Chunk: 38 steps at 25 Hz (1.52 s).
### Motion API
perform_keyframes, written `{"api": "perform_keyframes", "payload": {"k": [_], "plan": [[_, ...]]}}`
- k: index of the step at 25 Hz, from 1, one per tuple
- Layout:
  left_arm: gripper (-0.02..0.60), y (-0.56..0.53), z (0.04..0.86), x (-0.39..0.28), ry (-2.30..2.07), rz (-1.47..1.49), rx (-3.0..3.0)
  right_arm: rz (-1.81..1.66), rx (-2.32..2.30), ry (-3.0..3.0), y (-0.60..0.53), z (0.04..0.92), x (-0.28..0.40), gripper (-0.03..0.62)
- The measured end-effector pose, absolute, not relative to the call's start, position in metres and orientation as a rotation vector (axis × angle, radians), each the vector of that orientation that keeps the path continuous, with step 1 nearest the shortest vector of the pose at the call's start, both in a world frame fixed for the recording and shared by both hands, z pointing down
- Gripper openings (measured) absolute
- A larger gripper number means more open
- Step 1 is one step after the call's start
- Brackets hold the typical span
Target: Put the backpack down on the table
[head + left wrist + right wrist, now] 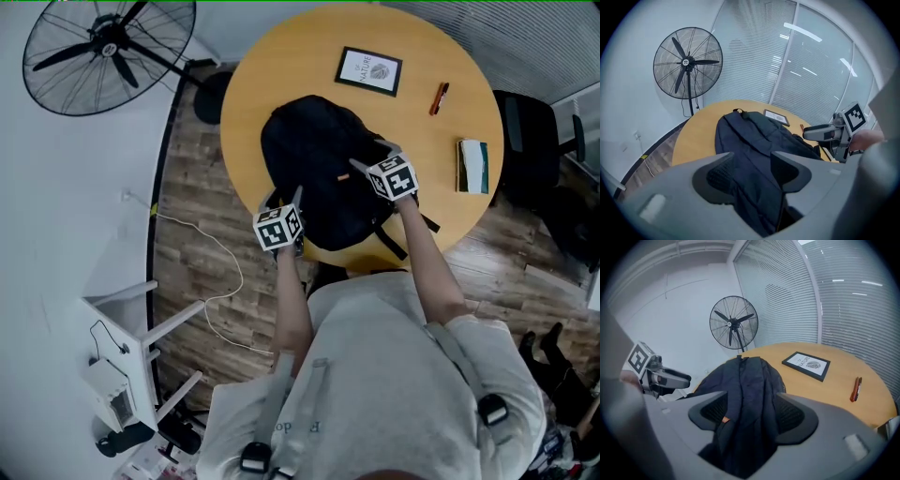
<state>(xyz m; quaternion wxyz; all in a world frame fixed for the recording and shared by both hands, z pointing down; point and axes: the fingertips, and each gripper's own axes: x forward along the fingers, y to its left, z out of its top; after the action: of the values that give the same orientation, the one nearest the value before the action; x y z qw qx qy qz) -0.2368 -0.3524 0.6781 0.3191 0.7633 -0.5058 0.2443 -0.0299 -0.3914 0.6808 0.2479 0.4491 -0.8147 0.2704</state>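
A black backpack (319,173) lies flat on the round wooden table (281,66), its straps hanging over the near edge. My left gripper (287,200) hovers over the pack's near left corner, jaws apart, nothing pinched. My right gripper (364,166) hangs above the pack's right side, also open. In the left gripper view the backpack (754,140) shows below and beyond the spread jaws of the left gripper (752,164), with the right gripper (829,133) off to the right. In the right gripper view the backpack (745,380) lies under the open right gripper (752,411).
On the table behind the pack are a framed picture (369,71), a red pen (439,97) and a book (472,166) near the right edge. A black standing fan (110,47) is at far left, a dark chair (530,141) at the right, and a white cable (225,281) lies on the floor.
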Motion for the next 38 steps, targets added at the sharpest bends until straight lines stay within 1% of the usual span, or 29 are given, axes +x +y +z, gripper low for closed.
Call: {"api": "perform_keyframes", "payload": {"k": [8, 14, 30, 38], "plan": [[0.249, -0.328, 0.639, -0.205, -1.381, 0.528, 2.080, 0.712, 1.204, -2.319, -0.354, 0.648, -0.037, 0.314], [0.249, -0.305, 0.627, -0.185, -1.382, 0.517, 2.127, 0.700, 1.211, -2.372, -0.332, 0.628, -0.033, 0.314], [0.247, -0.263, 0.603, -0.170, -1.432, 0.427, 2.178, 0.665, 1.173, -2.468, -0.278, 0.614, -0.023, 0.313], [0.244, -0.249, 0.598, -0.172, -1.474, 0.406, 2.165, 0.626, 1.166, -2.487, -0.261, 0.611, -0.014, 0.288]]}}
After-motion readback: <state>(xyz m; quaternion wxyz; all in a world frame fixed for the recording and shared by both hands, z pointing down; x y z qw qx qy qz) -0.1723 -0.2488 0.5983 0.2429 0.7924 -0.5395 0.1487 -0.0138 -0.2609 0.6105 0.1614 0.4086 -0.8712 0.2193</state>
